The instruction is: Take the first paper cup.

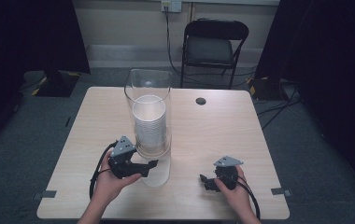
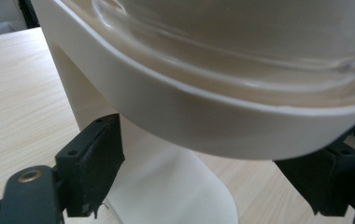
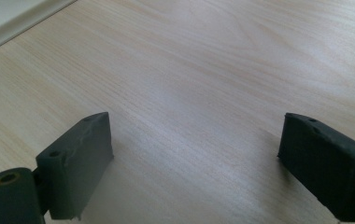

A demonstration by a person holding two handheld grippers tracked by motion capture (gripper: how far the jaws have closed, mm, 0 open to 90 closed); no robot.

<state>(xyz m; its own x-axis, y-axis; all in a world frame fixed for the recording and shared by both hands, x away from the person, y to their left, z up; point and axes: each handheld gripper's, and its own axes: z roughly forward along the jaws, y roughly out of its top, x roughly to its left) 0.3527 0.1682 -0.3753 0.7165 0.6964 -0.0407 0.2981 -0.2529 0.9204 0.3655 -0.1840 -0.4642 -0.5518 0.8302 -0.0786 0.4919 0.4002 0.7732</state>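
At about eight o'clock on the pale wooden worktop [image 1: 222,135] we see the left hand [image 1: 106,184] holding the left claw [image 1: 150,164], whose tips reach toward three o'clock and sit against the lower part of a tall clear cylinder [image 1: 148,93]. In the left gripper view we look up along that claw [image 2: 213,172]: its two black jaws stand wide apart, one on each side of a narrow white stem [image 2: 96,100] that rises from a round white foot [image 2: 175,196] flat on the worktop [image 2: 12,93]. A broad white rim [image 2: 189,116] curves overhead, carrying the clear wall above it. The jaws are spread open and we see a gap between each pad and the stem, so nothing is gripped.

The cylinder stands just left of the worktop's centre, toward six o'clock, upright, with a stack of white cups [image 1: 149,122] nested inside it; the top cup's mouth sits about halfway up the clear wall.

Toward twelve o'clock, a small dark round hole [image 1: 201,101] marks the worktop, and beyond the far edge a black folding chair [image 1: 213,46] stands on the grey floor [image 1: 315,154].

At about five o'clock the right hand [image 1: 234,189] holds the right claw [image 1: 205,181], pointing toward nine o'clock, well apart from the cylinder. In the right gripper view its jaws [image 3: 199,168] are spread wide over bare wood [image 3: 203,70], holding nothing.
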